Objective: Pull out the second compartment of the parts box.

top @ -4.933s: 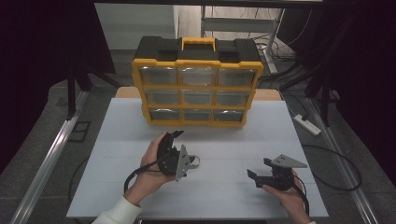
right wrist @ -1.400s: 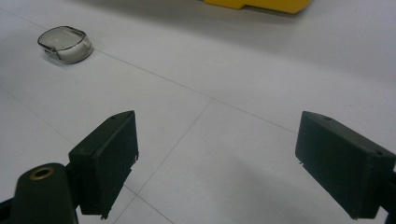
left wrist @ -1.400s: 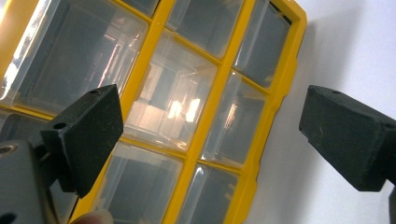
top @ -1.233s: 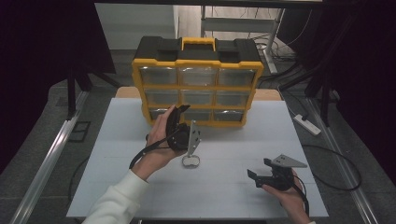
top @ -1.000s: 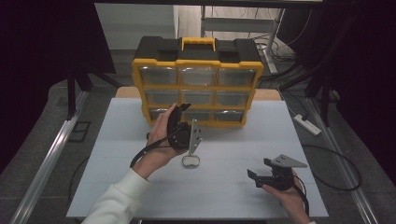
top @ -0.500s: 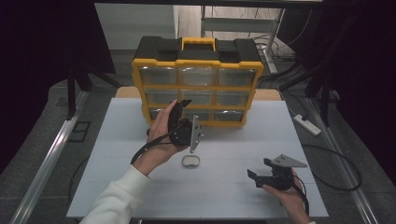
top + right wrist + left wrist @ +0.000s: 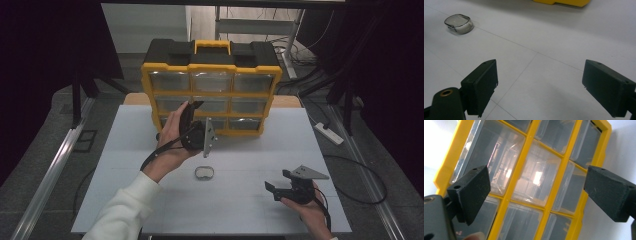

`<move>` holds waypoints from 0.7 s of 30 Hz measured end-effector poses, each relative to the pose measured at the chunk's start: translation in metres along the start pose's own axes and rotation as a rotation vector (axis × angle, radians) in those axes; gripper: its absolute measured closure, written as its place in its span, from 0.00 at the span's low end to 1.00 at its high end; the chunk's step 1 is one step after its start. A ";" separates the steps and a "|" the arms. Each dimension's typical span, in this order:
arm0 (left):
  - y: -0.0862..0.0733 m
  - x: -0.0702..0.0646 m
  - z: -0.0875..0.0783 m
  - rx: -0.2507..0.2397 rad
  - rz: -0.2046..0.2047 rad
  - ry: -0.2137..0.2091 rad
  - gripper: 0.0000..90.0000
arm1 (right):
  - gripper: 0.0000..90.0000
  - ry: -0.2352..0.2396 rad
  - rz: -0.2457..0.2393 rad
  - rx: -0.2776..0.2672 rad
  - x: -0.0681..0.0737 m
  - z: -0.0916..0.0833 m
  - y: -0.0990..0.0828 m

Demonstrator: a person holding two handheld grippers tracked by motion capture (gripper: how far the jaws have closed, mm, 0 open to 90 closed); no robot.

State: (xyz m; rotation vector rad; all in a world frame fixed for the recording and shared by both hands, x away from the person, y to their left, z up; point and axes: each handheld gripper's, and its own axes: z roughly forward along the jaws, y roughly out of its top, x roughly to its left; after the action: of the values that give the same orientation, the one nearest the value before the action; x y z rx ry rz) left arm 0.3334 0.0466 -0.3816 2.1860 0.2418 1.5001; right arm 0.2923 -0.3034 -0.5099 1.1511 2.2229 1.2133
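The left gripper (image 7: 192, 117) is up close to the yellow drawer box (image 7: 211, 90), its jaws wide apart and holding nothing. The right gripper (image 7: 280, 184) rests low over the white table (image 7: 310, 145), jaws apart too. A small clear cup (image 7: 204, 173) lies on the table between them.

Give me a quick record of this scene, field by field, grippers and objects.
left gripper: open, raised at the yellow organizer's drawers, nothing between its jaws
right gripper: open, low over the table, holding nothing
organizer: upright at the table's far side, clear drawers shut
small clear container: on the white table, between the grippers, untouched
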 end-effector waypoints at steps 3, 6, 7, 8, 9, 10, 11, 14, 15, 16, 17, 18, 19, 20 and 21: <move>0.001 0.003 0.003 0.006 0.001 0.002 0.09 | 0.14 -0.001 0.001 0.000 0.000 0.000 0.000; 0.000 0.004 0.005 0.008 0.001 0.003 0.09 | 0.14 -0.001 0.001 -0.001 0.000 0.000 0.000; 0.000 0.004 0.006 0.010 0.002 0.004 0.09 | 0.14 0.000 0.000 0.000 0.000 0.000 0.000; 0.000 0.005 0.006 0.011 0.002 0.005 0.09 | 0.14 0.000 0.000 0.000 0.000 0.000 0.000; 0.000 0.006 0.008 0.016 0.004 0.007 0.09 | 0.14 0.000 0.000 0.000 0.000 0.000 0.000; 0.000 0.006 0.009 0.017 0.002 0.008 0.09 | 0.14 0.001 0.000 0.000 0.000 0.000 0.000; 0.000 0.006 0.009 0.017 0.002 0.008 0.09 | 0.14 0.001 0.000 0.000 0.000 0.000 0.000; 0.000 0.008 0.010 0.020 0.002 0.017 0.09 | 0.14 0.001 -0.001 0.001 0.000 0.000 0.000; 0.000 0.009 0.011 0.020 0.007 0.024 0.09 | 0.14 0.001 -0.001 0.002 0.000 0.000 0.000; 0.000 0.009 0.011 0.020 0.007 0.024 0.09 | 0.14 0.001 -0.001 0.002 0.000 0.000 0.000; 0.001 0.010 0.011 0.021 0.008 0.026 0.09 | 0.14 0.001 -0.001 0.002 0.000 0.000 0.000; 0.001 0.010 0.012 0.020 0.009 0.027 0.09 | 0.14 0.001 -0.001 0.002 0.000 0.000 0.000; 0.001 0.011 0.012 0.021 0.006 0.027 0.09 | 0.14 0.001 0.000 0.003 0.000 0.000 0.000; 0.001 0.012 0.013 0.023 0.009 0.030 0.09 | 0.14 0.001 0.001 0.003 0.000 0.000 0.000; 0.001 0.012 0.013 0.023 0.009 0.030 0.09 | 0.14 0.001 0.001 0.003 0.000 0.000 0.000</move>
State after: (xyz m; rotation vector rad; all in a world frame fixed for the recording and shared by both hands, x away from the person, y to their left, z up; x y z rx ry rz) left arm 0.3496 0.0475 -0.3747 2.1859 0.2610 1.5431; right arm 0.2927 -0.3035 -0.5103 1.1525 2.2261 1.2116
